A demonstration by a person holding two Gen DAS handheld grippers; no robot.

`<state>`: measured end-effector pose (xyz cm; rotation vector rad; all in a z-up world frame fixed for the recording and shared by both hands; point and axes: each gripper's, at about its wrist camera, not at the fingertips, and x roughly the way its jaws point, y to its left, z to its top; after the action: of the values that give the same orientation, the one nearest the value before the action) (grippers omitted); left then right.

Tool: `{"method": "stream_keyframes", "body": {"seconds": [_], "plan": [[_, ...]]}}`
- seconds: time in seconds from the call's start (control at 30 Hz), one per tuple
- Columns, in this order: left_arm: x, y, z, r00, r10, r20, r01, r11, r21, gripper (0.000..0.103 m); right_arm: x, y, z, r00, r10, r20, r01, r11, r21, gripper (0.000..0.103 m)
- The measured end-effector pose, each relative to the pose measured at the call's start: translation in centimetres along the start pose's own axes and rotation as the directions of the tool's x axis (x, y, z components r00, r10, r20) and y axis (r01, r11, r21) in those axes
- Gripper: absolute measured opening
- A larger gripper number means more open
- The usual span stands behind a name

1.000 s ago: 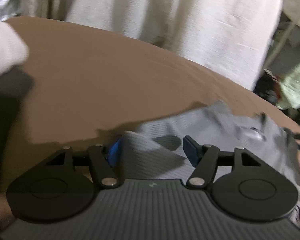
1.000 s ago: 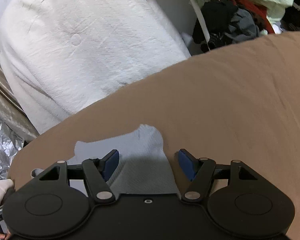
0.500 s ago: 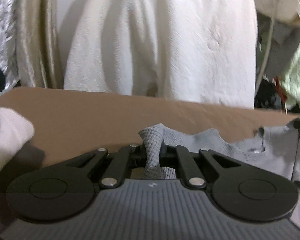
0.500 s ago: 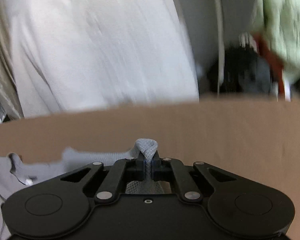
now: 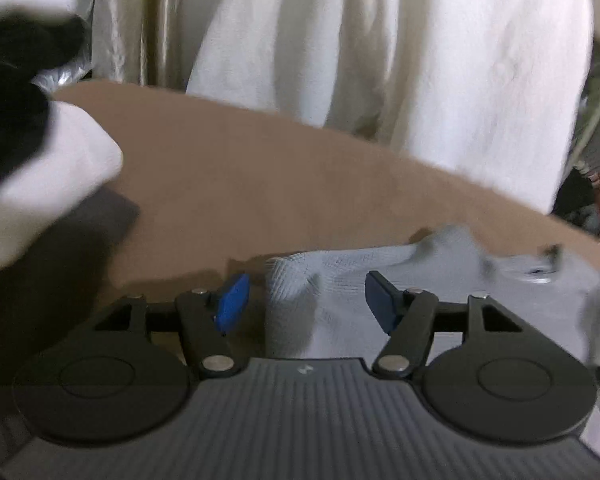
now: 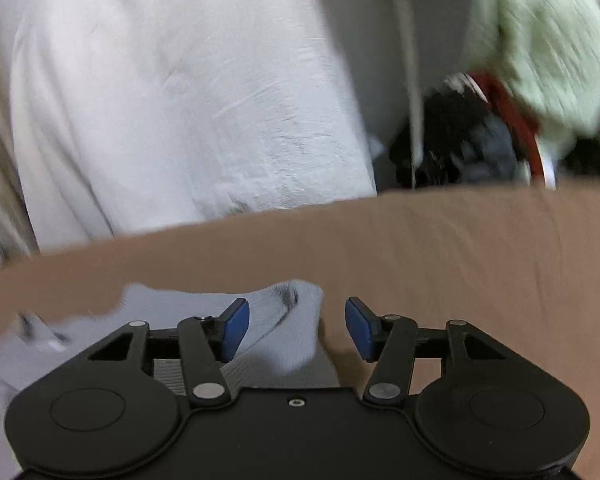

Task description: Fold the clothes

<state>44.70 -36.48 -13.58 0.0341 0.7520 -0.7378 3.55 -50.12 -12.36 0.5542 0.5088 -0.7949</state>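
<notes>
L gripper (image 5: pixel 306 300): jaws wide apart, nothing pinched. Blue pads (image 5: pixel 232 296) sit either side of a raised corner of the grey garment (image 5: pixel 340 280); cloth lies in the gap but touches neither pad, as far as the blur lets me tell. R gripper (image 6: pixel 296 328): same story, jaws spread, blue pads (image 6: pixel 356 328) clear of a peaked fold of the same garment (image 6: pixel 288 320), w/ the peak nearer the L pad at 10 o'clock.

Why like this, my read: both tools hang just over an edge of the garment, one per corner, so the edge lands straight across the surface. Open jaws w/ cloth slack btwn them fit a fold just laid down, or a re-grab about to start; can't say which.

Garment: grey waffle-knit, soft, holds small peaks where bunched. In L view it runs from 12 o'clock off to 3 o'clock, rumpled, w/ a small shiny snap or button (image 5: pixel 538 276) near the far edge. In R view it trails to 9 o'clock, flatter there.

It lies on a brown sheet (image 5: pixel 260 184), matte, smooth, faint creases, curved by the lens. Past the sheet's far rim at 12 o'clock: a big white cloth (image 6: pixel 180 100), crinkled weave, hanging in soft vertical folds. R view 1–2 o'clock: blurred pile of clothes (image 6: pixel 500 92), pale green, red, black. L view 9–10 o'clock: blurred white and black shape (image 5: pixel 32 128), close to lens, can't ID.
</notes>
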Motion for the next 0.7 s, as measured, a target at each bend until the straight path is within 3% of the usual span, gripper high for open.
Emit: {"method": "stream_keyframes", "body": {"seconds": [0.03,0.17,0.33,0.47,0.7], "plan": [[-1.2,0.0,-0.4,1.000,-0.010,-0.003,0.010,1.000,0.002,0.065,-0.9,-0.8,-0.4,1.000,0.020,0.002,-0.020,0.998,0.057,0.059],[-5.4,-0.3,-3.3,0.997,-0.028,-0.074,0.032,0.999,0.044,0.076,-5.8,-1.9,-4.2,0.998,0.009,-0.068,-0.009,1.000,0.007,0.059],[-8.0,-1.0,-10.1,0.961,0.012,-0.275,0.023,0.992,0.124,0.077,-12.3,-4.0,-9.3,0.986,0.021,-0.168,-0.027,0.999,-0.033,0.059],[-11.6,-1.0,-15.1,0.966,0.034,-0.257,0.006,0.988,0.154,0.081,-17.8,-6.8,-12.7,0.970,0.054,-0.238,-0.043,0.998,0.050,0.059],[-17.9,-1.1,-19.9,0.945,0.023,-0.325,0.024,0.990,0.140,0.083,-23.5,-5.6,-19.3,0.940,0.015,-0.340,-0.064,0.989,-0.133,0.063]]}}
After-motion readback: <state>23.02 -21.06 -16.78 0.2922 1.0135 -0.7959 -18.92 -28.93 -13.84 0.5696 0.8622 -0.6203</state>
